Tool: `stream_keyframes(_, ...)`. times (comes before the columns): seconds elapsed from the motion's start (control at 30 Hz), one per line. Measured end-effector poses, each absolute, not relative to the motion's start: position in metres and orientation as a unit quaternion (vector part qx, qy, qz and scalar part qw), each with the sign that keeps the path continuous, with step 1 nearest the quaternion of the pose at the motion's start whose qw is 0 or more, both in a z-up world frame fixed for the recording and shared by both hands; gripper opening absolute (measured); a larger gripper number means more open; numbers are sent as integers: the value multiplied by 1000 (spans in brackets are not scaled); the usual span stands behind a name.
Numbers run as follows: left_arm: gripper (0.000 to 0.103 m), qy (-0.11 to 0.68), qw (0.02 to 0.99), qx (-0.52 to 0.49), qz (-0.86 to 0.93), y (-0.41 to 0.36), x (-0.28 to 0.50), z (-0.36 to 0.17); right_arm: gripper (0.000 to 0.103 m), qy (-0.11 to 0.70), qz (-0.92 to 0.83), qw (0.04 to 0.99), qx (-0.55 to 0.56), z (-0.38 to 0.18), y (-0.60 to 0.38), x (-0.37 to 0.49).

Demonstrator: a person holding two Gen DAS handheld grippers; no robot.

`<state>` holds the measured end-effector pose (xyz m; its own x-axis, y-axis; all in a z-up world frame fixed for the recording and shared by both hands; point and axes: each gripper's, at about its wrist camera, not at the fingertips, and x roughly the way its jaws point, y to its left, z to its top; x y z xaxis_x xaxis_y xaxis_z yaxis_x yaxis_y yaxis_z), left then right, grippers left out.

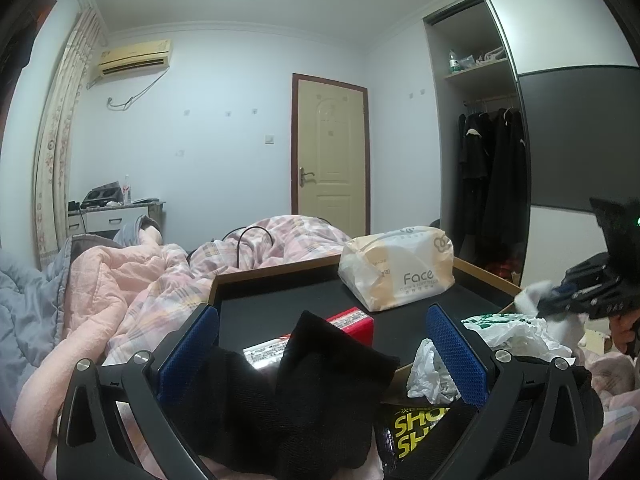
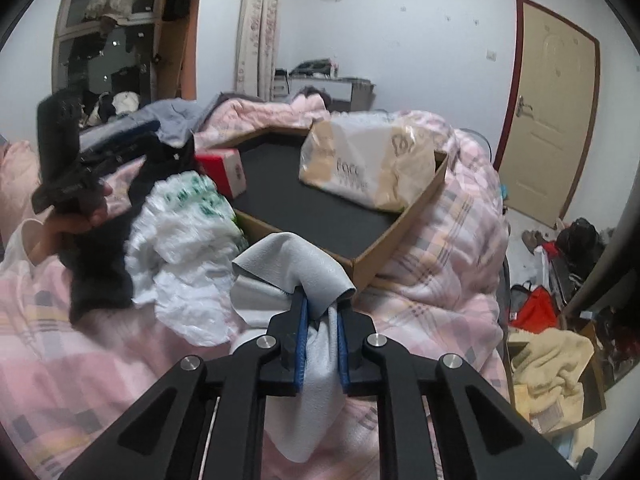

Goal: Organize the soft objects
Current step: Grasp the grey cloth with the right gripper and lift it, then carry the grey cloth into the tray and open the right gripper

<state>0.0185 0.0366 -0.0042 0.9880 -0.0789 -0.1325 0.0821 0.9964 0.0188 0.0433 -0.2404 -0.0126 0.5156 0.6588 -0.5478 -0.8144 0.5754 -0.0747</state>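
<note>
A shallow cardboard tray with a black bottom (image 1: 280,296) (image 2: 320,208) lies on the bed. In it are a pack of Face tissues (image 1: 396,268) (image 2: 368,160) and a red box (image 1: 352,322) (image 2: 226,170). My left gripper (image 1: 322,344) is open, and a black cloth (image 1: 304,384) lies between its fingers at the tray's near edge. It shows in the right wrist view (image 2: 132,148), blurred, with the black cloth (image 2: 100,276) hanging below. My right gripper (image 2: 322,308) is shut on a grey cloth (image 2: 292,264), just short of the tray's near corner. It shows in the left wrist view (image 1: 560,304).
A white plastic bag with green print (image 1: 504,332) (image 2: 188,236) lies beside the tray. A black packet with yellow letters (image 1: 416,432) lies under my left gripper. The pink checked quilt (image 2: 440,280) covers the bed. A door (image 1: 330,152) and an open wardrobe (image 1: 488,152) stand behind.
</note>
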Motion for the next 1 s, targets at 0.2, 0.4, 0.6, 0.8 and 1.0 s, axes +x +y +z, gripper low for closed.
stream_keyframes(0.2, 103, 66, 997, 12, -40, 37, 19, -5, 9, 200, 432, 871, -123, 0, -251, 44)
stream_keyframes(0.4, 103, 66, 997, 12, -40, 37, 19, -4, 9, 141, 394, 907, -43, 12, -247, 52)
stream_keyframes(0.6, 103, 66, 997, 14, -40, 37, 19, -5, 9, 95, 325, 941, -12, -5, -207, 52)
stream_keyframes(0.8, 103, 67, 997, 16, -39, 37, 18, -6, 9, 74, 260, 961, -52, -21, -176, 48)
stream_keyframes(1.0, 103, 67, 997, 15, -39, 36, 18, -6, 9, 89, 254, 962, -54, -21, -182, 56)
